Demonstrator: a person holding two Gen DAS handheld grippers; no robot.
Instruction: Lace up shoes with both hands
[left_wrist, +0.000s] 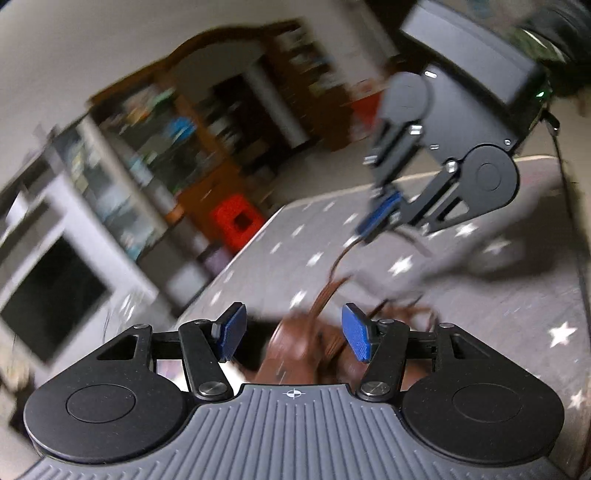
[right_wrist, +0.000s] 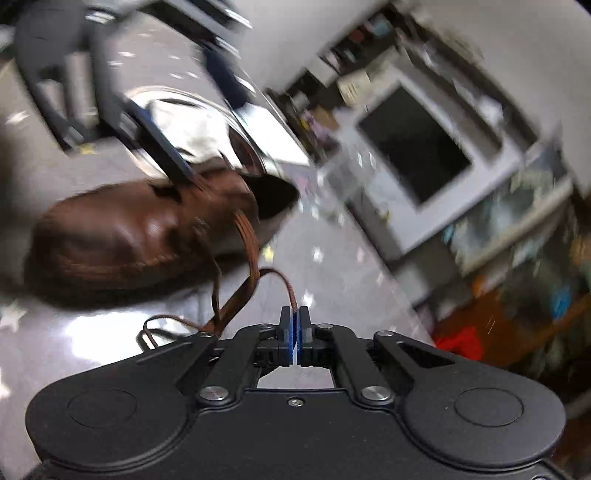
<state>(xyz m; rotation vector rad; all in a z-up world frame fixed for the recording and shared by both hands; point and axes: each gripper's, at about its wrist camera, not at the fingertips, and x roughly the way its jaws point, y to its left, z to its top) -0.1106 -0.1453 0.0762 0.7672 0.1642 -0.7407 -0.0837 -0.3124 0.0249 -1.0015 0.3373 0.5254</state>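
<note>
Right claw (right_wrist: 294, 325): clamped on the brown lace (right_wrist: 284, 282), which you hold away from the brown shoe (right_wrist: 122, 236), seemingly to tension it. Left claw (left_wrist: 293, 334): spread apart over the shoe, empty. Shoe sits on the star-patterned grey counter (left_wrist: 480, 295).

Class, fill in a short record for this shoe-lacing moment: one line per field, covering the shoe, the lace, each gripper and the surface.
shoe: brown leather shoe, lying on the cloth
lace: brown lace, one end pinched, the rest trailing loose
right gripper: shut on the lace
left gripper: open, hovering over the shoe, holding nothing
surface: grey star-patterned cloth
image quality: both views motion-blurred
</note>
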